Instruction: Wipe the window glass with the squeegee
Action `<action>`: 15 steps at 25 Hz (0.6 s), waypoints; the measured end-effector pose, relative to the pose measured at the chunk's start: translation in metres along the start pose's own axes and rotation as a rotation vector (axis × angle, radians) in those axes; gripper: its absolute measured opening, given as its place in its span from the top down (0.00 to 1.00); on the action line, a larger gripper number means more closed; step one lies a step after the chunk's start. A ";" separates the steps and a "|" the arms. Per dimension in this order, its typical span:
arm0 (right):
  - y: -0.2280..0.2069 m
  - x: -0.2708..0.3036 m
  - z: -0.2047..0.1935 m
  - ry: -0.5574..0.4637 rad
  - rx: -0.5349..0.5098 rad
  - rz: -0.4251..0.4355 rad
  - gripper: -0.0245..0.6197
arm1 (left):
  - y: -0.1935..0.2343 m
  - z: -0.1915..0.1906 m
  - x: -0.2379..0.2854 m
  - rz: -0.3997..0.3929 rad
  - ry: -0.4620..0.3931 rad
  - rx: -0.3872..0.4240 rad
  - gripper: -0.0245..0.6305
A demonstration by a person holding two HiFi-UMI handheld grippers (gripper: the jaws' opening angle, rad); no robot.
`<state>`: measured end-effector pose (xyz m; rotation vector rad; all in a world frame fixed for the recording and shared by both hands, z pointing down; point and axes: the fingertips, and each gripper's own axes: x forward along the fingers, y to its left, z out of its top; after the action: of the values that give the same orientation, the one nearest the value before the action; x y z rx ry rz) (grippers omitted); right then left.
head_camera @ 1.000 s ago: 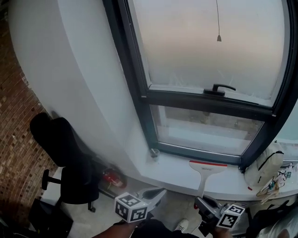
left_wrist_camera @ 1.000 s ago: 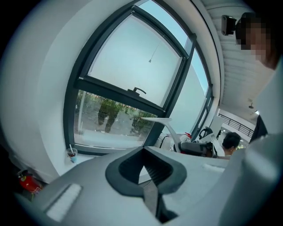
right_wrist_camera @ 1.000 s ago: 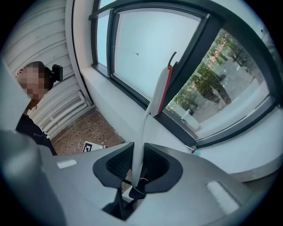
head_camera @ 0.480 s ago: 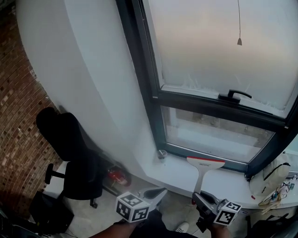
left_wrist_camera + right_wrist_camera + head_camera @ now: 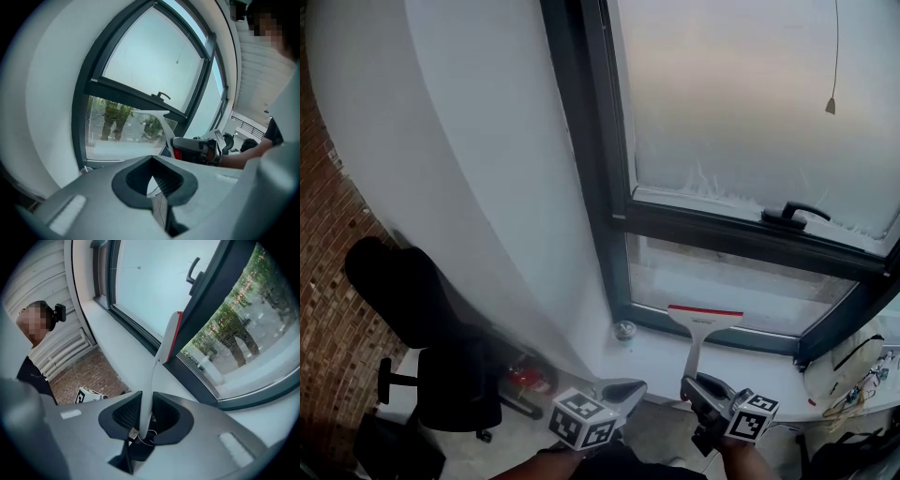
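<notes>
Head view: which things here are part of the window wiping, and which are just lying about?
In the job:
squeegee, clamped in the right gripper
lower window glass
left gripper, shut, holding nothing

Lying about:
black office chair
red object on the floor
white bag on the sill
small round thing on the sill

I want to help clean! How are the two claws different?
The right claw grips the squeegee by its handle; the left claw holds nothing. The right claw sits below the window glass; the left claw sits further left, below the frame. Both carry marker cubes.
</notes>
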<state>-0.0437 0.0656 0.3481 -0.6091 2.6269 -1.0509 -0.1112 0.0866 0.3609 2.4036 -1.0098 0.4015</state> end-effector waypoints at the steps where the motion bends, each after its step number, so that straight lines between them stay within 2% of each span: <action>1: -0.005 0.013 0.001 -0.001 -0.002 -0.011 0.81 | 0.010 -0.001 0.002 -0.015 0.017 0.004 0.96; 5: -0.036 0.063 0.000 0.001 -0.020 -0.056 0.81 | 0.049 -0.008 0.016 -0.079 0.093 0.011 0.96; 10: -0.087 0.122 0.004 -0.046 -0.015 -0.078 0.81 | 0.094 -0.011 0.033 -0.110 0.169 0.031 0.96; 15: -0.138 0.165 0.008 -0.071 0.008 -0.076 0.81 | 0.115 -0.012 0.044 -0.132 0.208 -0.007 0.96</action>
<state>-0.1466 -0.1056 0.4275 -0.7361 2.5559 -1.0403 -0.1656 -0.0015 0.4279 2.3486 -0.7559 0.5845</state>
